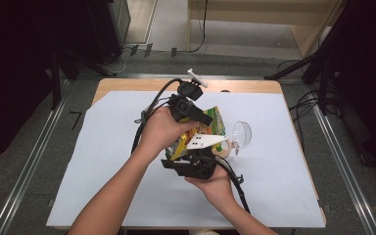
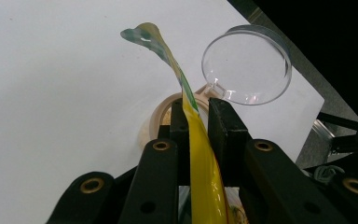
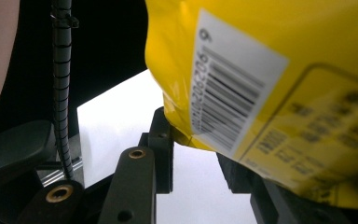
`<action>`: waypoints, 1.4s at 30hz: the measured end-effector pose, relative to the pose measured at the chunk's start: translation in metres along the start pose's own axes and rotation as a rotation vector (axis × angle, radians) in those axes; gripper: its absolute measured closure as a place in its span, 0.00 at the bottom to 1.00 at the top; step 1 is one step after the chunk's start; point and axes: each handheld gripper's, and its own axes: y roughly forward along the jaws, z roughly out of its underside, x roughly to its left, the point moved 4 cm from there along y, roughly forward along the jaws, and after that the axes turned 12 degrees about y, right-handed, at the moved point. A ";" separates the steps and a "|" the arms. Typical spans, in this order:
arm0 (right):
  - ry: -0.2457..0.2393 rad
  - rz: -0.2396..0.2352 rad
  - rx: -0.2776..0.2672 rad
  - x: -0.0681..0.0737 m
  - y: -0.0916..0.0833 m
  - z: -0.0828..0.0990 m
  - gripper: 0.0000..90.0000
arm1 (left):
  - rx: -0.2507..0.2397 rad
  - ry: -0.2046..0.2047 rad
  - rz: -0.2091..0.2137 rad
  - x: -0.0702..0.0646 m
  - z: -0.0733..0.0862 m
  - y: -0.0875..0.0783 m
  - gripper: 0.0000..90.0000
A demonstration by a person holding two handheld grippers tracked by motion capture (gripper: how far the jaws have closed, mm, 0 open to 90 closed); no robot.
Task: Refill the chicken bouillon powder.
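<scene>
A yellow and green snack bag (image 1: 210, 125) is held up over the white sheet between both grippers. My left gripper (image 1: 206, 121) reaches in from the upper left. In the left gripper view the left gripper (image 2: 198, 109) is shut on the bag's thin sealed edge (image 2: 191, 107), which runs up between the jaws. My right gripper (image 1: 191, 149) comes from below. In the right gripper view the right gripper (image 3: 196, 144) holds the bag's lower corner by the barcode (image 3: 228, 102); the bag hides its right jaw.
A clear round cup (image 1: 242, 134) (image 2: 247, 65) lies on its side just right of the bag. A beige ring-shaped object (image 1: 223, 150) (image 2: 161, 114) sits under the bag. The white sheet (image 1: 127, 161) covers most of the wooden table (image 1: 127, 83).
</scene>
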 end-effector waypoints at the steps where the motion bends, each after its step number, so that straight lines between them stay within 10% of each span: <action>1: -0.001 0.000 -0.001 0.000 0.000 0.000 0.78 | -0.001 0.000 0.001 0.000 0.000 0.000 0.89; 42: -0.008 0.003 -0.006 0.001 0.003 -0.002 0.79 | 0.009 0.017 -0.026 -0.003 -0.002 -0.002 0.89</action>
